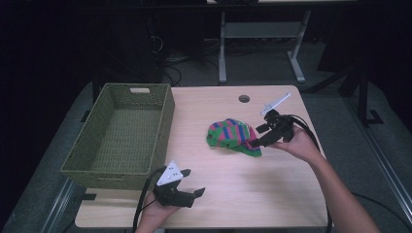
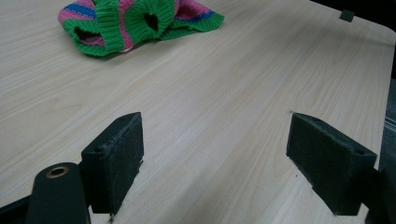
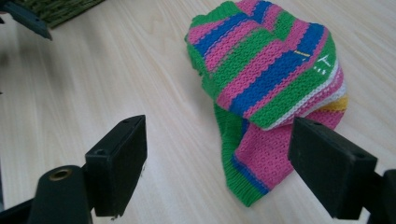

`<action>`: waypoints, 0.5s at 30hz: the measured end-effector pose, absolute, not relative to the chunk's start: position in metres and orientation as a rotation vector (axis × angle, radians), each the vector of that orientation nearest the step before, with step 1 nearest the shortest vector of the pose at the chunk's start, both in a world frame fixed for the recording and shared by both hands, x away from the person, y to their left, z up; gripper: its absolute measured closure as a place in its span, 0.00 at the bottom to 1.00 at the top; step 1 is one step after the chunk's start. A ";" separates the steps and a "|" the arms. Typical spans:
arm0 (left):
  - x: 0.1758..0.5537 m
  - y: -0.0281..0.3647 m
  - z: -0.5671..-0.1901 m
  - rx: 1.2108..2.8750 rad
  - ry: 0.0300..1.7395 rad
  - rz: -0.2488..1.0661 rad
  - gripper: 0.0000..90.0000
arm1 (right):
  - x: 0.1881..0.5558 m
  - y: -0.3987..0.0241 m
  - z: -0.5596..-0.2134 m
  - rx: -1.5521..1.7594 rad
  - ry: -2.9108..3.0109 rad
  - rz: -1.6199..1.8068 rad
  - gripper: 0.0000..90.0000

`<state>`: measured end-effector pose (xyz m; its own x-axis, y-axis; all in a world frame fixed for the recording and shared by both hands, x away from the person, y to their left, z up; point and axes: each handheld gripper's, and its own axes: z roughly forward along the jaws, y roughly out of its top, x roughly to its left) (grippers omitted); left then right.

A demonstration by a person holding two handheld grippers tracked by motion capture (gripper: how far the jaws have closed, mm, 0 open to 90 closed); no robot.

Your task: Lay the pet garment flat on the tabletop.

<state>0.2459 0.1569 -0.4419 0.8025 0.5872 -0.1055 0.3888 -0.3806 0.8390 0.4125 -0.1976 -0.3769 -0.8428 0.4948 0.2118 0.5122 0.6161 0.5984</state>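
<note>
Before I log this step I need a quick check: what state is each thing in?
Sweater: folded in a bundle, lying flat on the table, not held.
Basket: upright, nothing inside.
Left gripper: jaws open, holding nothing, near the table's front edge.
Right gripper: jaws open, at the sweater's edge, not closed on it.
Table: bare light wood around the sweater.

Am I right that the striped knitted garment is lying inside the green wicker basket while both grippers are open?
Not quite: the striped knitted garment lies on the table, right of the green wicker basket, as the high view shows. Both the left gripper and right gripper are open.
</note>
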 end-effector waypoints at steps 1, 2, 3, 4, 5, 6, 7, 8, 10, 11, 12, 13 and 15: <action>0.246 0.157 -0.442 2.016 0.725 0.258 0.21 | 0.415 -0.195 -0.377 -0.875 -2.811 -1.038 0.22; 0.246 0.158 -0.441 2.020 0.723 0.260 0.21 | 0.417 -0.193 -0.377 -0.880 -2.817 -1.028 0.22; 0.246 0.158 -0.441 2.020 0.723 0.260 0.21 | 0.417 -0.193 -0.377 -0.880 -2.817 -1.028 0.22; 0.246 0.158 -0.441 2.018 0.722 0.260 0.21 | 0.419 -0.191 -0.376 -0.876 -2.817 -1.032 0.22; 0.246 0.158 -0.441 2.016 0.724 0.256 0.21 | 0.422 -0.189 -0.376 -0.876 -2.814 -1.029 0.22; 0.246 0.158 -0.441 2.016 0.724 0.256 0.21 | 0.424 -0.185 -0.376 -0.877 -2.833 -0.998 0.22; 0.247 0.158 -0.441 2.016 0.723 0.257 0.21 | 0.426 -0.184 -0.376 -0.878 -2.838 -0.985 0.22; 0.247 0.158 -0.441 2.016 0.722 0.258 0.21 | 0.428 -0.182 -0.376 -0.876 -2.841 -0.983 0.22; 0.247 0.158 -0.441 2.013 0.721 0.257 0.21 | 0.432 -0.181 -0.376 -0.883 -2.833 -0.994 0.22; 0.247 0.158 -0.441 2.013 0.721 0.257 0.21 | 0.432 -0.181 -0.376 -0.883 -2.833 -0.994 0.22; 0.247 0.159 -0.441 2.012 0.720 0.254 0.21 | 0.435 -0.180 -0.378 -0.890 -2.831 -0.984 0.22; 0.247 0.159 -0.441 2.012 0.720 0.254 0.21 | 0.436 -0.179 -0.379 -0.894 -2.834 -0.970 0.22; 0.247 0.158 -0.441 2.011 0.722 0.253 0.21 | 0.438 -0.178 -0.380 -0.896 -2.837 -0.959 0.22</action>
<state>0.2473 0.1582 -0.4414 0.8040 0.5842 -0.1105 0.3877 -0.3743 0.8424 0.4376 -0.1778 -0.3804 -0.8355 0.5156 0.1899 0.5250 0.6473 0.5526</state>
